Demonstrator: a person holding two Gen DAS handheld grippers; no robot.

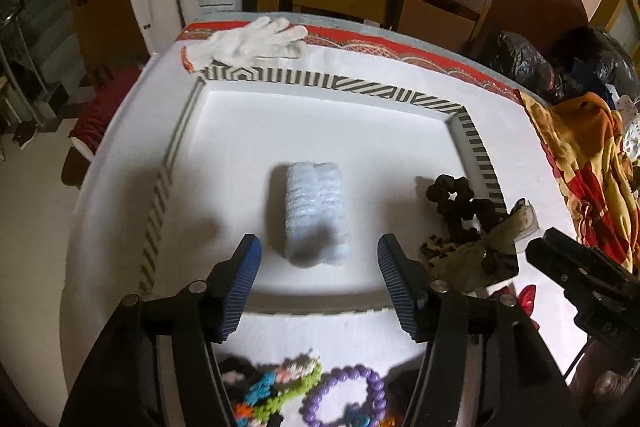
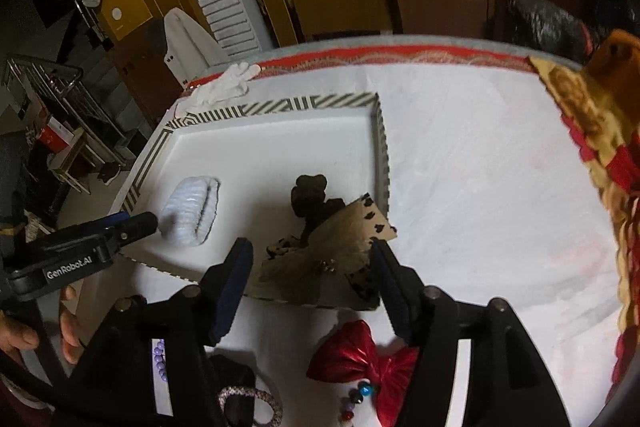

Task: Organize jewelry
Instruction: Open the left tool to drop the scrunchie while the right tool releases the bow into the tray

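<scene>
both claws released over the tray

we hold the left gripper (image 1: 318,259) spread wide above the pale blue scrunchie (image 1: 316,213) lying in the striped tray (image 1: 332,83). our right gripper (image 2: 312,267) gapes, grasping nothing, over the leopard-print bow (image 2: 320,251) beside a dark scrunchie (image 2: 310,199).

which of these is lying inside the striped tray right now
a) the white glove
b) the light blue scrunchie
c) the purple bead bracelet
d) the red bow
b: the light blue scrunchie lies on the floor of the striped tray, while the purple bead bracelet and red bow sit on the cloth in front of it and the white glove lies beyond its far rim.
</scene>
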